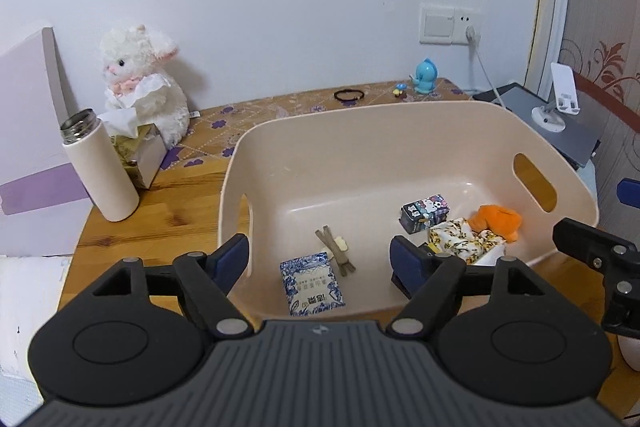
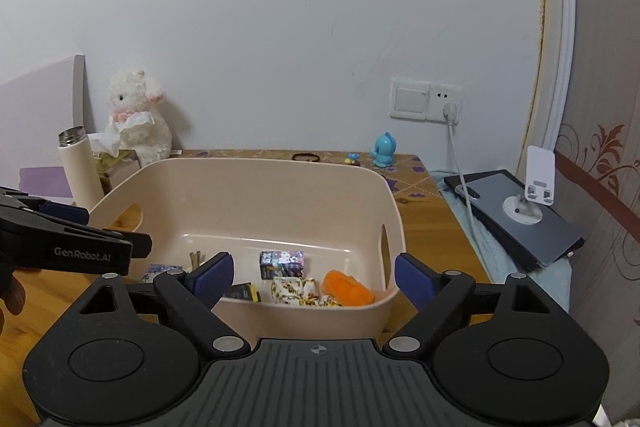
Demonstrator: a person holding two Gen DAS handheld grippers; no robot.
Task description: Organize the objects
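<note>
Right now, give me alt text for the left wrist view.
The open left gripper hovers over a beige basin holding a blue tea packet, hair clip, cartoon box, floral cloth and orange toy.

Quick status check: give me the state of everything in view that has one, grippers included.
left gripper: jaws open, empty
right gripper: jaws open, empty
bin: upright, partly filled
thermos: upright, lid off
wall plug: plugged in
tissue box: open, tissue sticking out

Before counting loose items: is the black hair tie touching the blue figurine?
Apart. The left wrist view shows the black hair tie and the blue figurine separated by bare patterned tabletop.
</note>
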